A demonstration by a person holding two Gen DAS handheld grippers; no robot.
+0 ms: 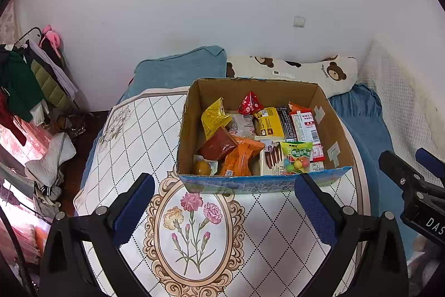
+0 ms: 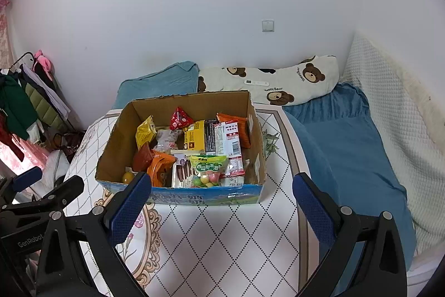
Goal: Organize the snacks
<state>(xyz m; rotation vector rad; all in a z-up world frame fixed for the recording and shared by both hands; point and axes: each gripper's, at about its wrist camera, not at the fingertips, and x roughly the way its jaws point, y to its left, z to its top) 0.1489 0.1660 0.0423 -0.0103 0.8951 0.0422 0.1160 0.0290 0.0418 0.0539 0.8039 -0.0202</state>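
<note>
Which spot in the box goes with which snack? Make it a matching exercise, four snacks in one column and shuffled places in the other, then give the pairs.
Snacks
1. red triangular packet
2. green bag of coloured gum balls
3. round yellow jelly cup
4. yellow crinkled bag

Places in the cardboard box, seen from the left wrist camera
A. near left corner
B. along the near wall, right of centre
C. by the far wall, at the middle
D. far left, leaning against the left wall

Pairs: 1-C, 2-B, 3-A, 4-D
</note>
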